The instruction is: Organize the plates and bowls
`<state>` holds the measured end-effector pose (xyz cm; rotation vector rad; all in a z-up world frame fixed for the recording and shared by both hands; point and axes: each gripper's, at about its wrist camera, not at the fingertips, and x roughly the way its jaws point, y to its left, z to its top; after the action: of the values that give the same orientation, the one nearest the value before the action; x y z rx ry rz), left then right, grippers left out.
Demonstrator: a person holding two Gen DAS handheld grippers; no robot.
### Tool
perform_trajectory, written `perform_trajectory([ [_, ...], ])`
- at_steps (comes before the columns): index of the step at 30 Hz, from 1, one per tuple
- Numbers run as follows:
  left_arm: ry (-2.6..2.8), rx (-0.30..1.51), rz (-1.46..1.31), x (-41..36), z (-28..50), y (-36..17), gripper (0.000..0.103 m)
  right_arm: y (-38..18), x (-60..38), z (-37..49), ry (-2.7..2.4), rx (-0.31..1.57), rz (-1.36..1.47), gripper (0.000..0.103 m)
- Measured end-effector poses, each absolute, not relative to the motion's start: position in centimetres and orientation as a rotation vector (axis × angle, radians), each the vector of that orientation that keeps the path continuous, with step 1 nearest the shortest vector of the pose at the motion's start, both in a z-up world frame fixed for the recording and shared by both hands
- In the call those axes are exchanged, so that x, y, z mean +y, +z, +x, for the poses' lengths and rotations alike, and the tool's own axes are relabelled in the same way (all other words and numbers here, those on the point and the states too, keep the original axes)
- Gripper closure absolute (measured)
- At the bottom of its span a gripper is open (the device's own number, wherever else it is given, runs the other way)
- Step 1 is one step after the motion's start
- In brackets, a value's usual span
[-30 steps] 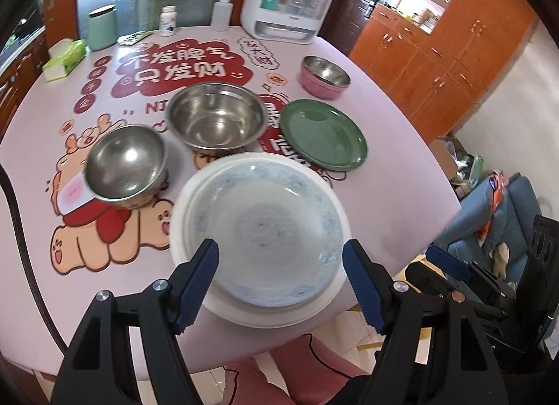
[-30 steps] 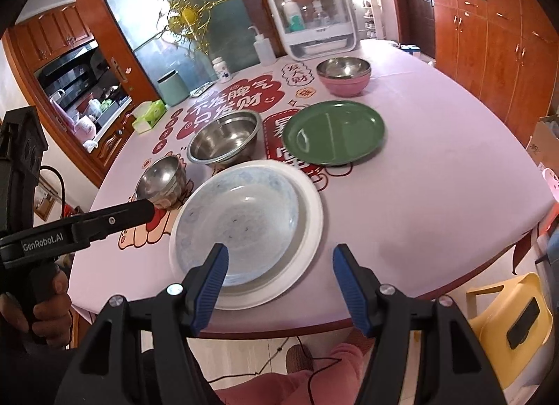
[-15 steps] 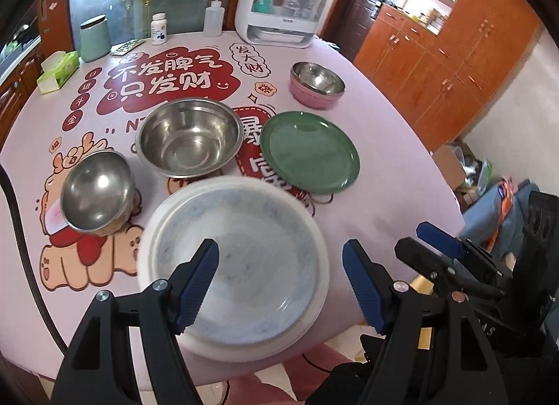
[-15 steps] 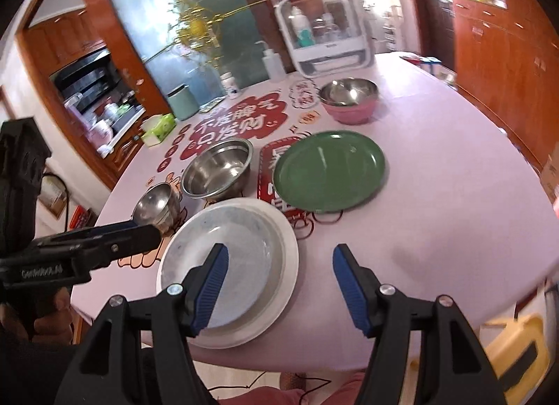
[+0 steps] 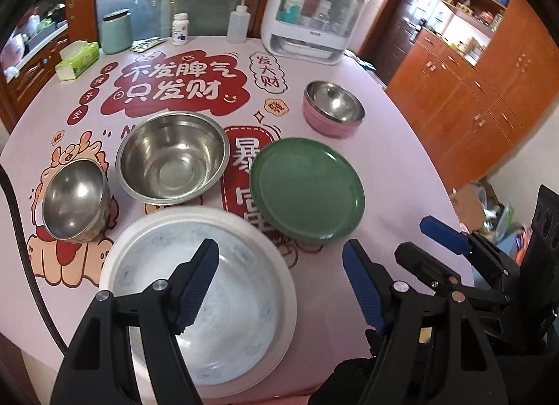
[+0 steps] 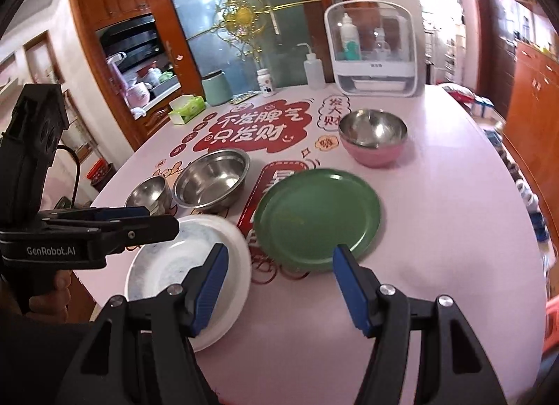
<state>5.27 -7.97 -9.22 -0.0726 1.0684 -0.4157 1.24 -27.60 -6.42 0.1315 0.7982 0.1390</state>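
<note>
- Small steel bowl stands farthest left, just beside the large steel bowl on its left and a little nearer the camera.
- White plate, with a pale marbled dish nested in it, lies just in front of the large steel bowl, at the table's near edge.
- Left gripper hovers over the white plate's right part, jaws open, nothing between them.
- Green plate lies just right of the large steel bowl, its near-left rim close to the white plate.
- Right gripper hangs in front of the green plate, jaws parted and empty.
- Pink bowl, a steel bowl nested inside, sits well right of the large steel bowl and behind the green plate.
</note>
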Motion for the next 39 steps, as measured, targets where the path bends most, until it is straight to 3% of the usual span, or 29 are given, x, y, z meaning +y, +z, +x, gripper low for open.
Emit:
perform_trajectory([
  [15,-0.269,1.119,-0.132,-11.2,7.5,-11.6,0.031,-8.3,-31.9,4.2,0.248,0.87,0.093,0.041],
  [39,-0.214,1.307,-0.125,-13.7,15.1,-17.7,0.031,-14.1,-37.2,10.2,0.225,1.04,0.274,0.041],
])
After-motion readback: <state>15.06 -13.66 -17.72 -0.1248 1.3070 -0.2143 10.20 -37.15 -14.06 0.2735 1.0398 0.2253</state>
